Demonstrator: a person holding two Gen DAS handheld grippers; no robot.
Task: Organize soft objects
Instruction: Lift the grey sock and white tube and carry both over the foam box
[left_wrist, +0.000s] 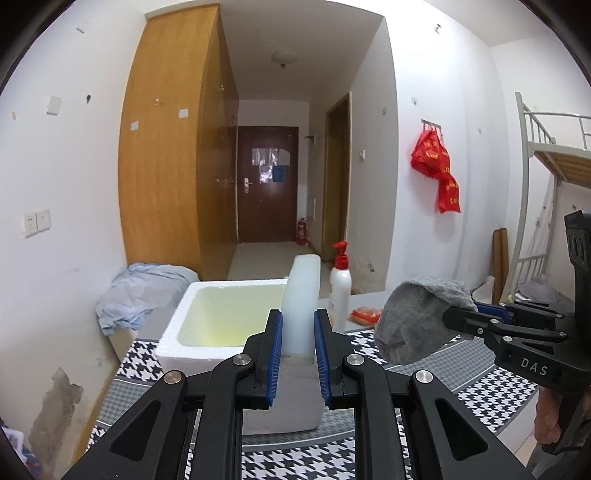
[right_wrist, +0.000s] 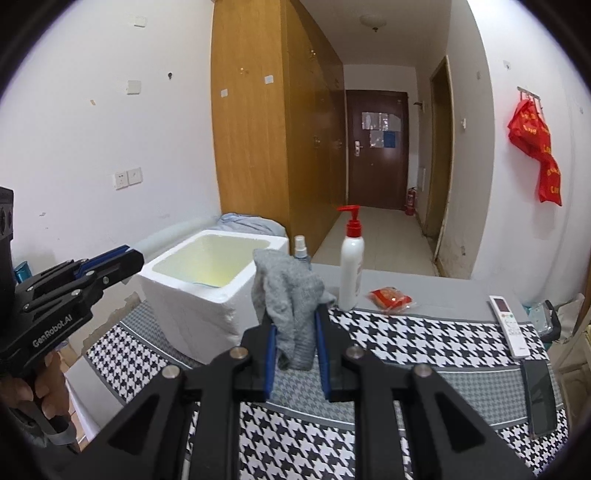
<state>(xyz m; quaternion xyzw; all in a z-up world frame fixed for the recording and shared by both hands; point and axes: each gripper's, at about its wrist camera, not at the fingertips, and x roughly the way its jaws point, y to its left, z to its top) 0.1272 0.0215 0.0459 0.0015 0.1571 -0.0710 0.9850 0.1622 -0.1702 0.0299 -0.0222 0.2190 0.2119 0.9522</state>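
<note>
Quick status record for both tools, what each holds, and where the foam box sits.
left tool: shut on translucent white block
right tool: shut on grey cloth
foam box: open, on the houndstooth cover, nothing visible inside
beside box: lotion pump bottle, upright
further right: red packet, remote

We read "DAS" in pale capitals on the black body of the right gripper (left_wrist: 460, 317), at the near right of the left wrist view. On the side of the left gripper (right_wrist: 129, 258), at the near left of the right wrist view, we read "GenRobot.AI". The red bags (left_wrist: 437, 166) on the far right wall carry yellow print, and the white pump bottle (right_wrist: 351, 269) has a label, but we cannot read either.
</note>
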